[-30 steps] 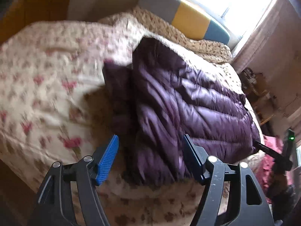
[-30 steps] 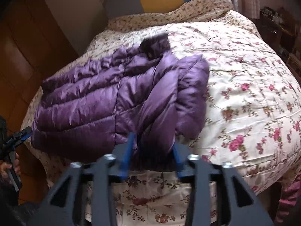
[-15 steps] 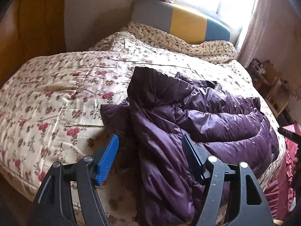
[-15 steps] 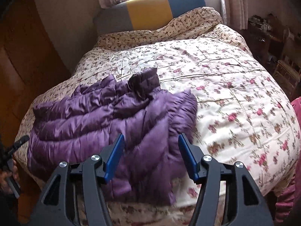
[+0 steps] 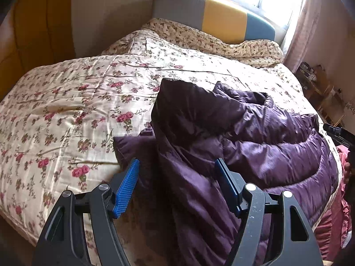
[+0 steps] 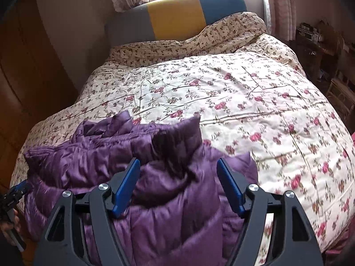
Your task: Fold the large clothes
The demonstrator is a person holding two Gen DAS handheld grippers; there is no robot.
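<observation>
Purple puffer jacket lies bunched on the bed, near the foot-end edge, w/ its lower part draping over that edge toward the floor. Collar or cuff sticks up in the middle of the heap; the layers look uneven, not a flat fold.

Left claw hangs above the jacket's left side w/ its blue pads spread wide, nothing gripped. Right claw is over the jacket's right side, jaws opening, fabric below and between them but not pinched. So neither claw has hold of anything rn.

Risks, as I judge them:
- Slick, puffy shell + weight hanging off the bed edge → the whole bundle could slide to the floor once nobody holds it.
- Trapped air in the quilting → folded layer prob springs back open, fold lost.
- Next grab into a bunched heap may catch several layers at once, or only the sleeve, and drag the pile crooked.
- Pads could also snag the floral quilt under the jacket, since the cloth sits right on it.
- Sleeve on the left looks tucked under; pulling blind may untuck it.
</observation>
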